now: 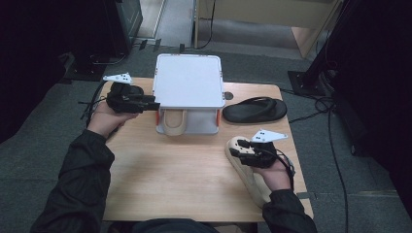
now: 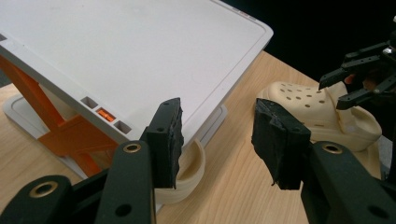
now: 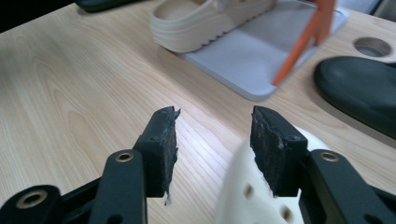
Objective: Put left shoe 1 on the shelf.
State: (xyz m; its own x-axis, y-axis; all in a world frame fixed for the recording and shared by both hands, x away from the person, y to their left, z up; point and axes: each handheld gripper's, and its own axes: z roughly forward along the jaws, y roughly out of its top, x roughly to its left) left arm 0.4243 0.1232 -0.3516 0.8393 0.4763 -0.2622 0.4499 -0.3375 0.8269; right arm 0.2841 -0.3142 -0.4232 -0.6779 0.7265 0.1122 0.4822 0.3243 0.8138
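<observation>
**Desk:** What do your fingers show?

**Operator:** My right gripper [image 1: 241,147] has its fingers [image 3: 164,142] spread wide with nothing between them, hovering at the toe of a cream clog [image 1: 246,171] at the lower right of the high view. In the right gripper view that perforated toe [image 3: 252,196] sits low and right of centre, beneath the right finger. My left gripper [image 1: 151,104], at the left of the high view, is also spread wide and empty; its fingers [image 2: 168,140] sit at the near left corner of the white two-tier rack [image 1: 188,80].

**Desk:** And around them?

**Operator:** A second cream clog [image 1: 173,121] lies on the rack's lower tier, its heel poking out toward me; the left gripper view shows its heel strap [image 2: 189,175] just behind the left finger. A black sandal [image 1: 254,109] rests on the tabletop [image 1: 170,179] just right of the rack, well apart from both grippers. Orange struts [image 2: 70,135] carry the rack's upper tier.
</observation>
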